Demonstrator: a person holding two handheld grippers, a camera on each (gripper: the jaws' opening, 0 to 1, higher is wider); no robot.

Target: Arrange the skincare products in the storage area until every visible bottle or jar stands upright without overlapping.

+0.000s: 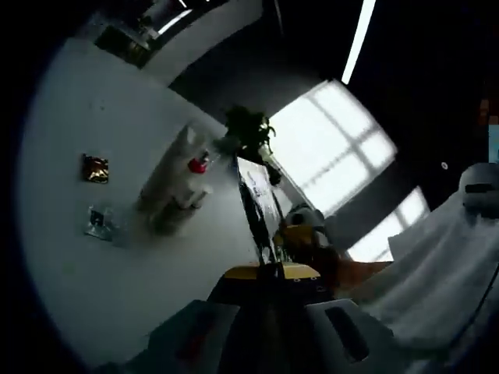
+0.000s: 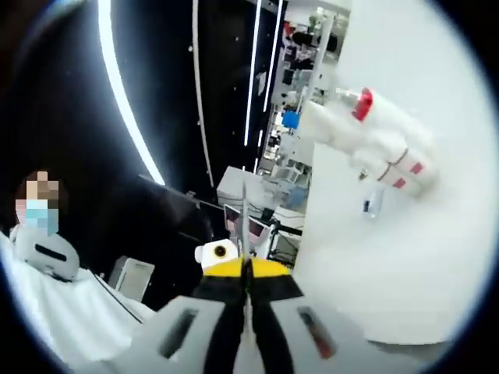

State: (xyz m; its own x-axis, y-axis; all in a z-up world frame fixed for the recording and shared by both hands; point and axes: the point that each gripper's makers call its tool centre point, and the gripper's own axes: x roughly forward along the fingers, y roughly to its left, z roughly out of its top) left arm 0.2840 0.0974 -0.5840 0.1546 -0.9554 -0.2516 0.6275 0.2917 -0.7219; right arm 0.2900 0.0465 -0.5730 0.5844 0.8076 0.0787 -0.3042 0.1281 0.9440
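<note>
**On the white bench, the bottles wait out of reach**

On the bench [image 1: 93,257] the cluster of white skincare bottles [image 1: 178,181], one with a red cap [image 1: 198,165], sits well apart from both of your tools. The left gripper [image 1: 269,273] has its fingers pressed together on nothing, and so does the right gripper [image 2: 246,273]. Two small packets [image 1: 95,168] lie beside the cluster. You appear to be between grasps. Next, swing one tool toward the bottles [image 2: 382,148], spread its fingers, and check which container leans or overlaps before closing.
</note>
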